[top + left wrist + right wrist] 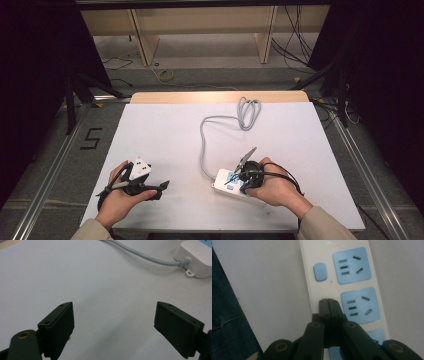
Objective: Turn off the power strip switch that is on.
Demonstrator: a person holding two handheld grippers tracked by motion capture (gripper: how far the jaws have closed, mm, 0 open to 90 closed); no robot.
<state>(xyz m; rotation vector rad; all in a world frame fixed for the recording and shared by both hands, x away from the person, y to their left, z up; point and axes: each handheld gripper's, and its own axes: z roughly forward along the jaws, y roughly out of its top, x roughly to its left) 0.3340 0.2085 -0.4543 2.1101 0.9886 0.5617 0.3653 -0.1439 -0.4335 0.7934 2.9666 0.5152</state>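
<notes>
power strip under the pressed-together right fingers
white table (165, 130) bare between the wide-apart left gripper (113, 327) jaws; power strip (342, 277) lies flat beneath the right gripper (327, 301), its blue switch (320, 271) just beyond the tips

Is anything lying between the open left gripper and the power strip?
Nothing visible does. The left gripper stands open over bare white table, and the power strip lies ahead with its grey cable trailing off to the side, out of the direct path.

Bare white table (165, 135) lies open at left; power strip (227, 182) and its grey cable (202, 145) block the right.
</notes>
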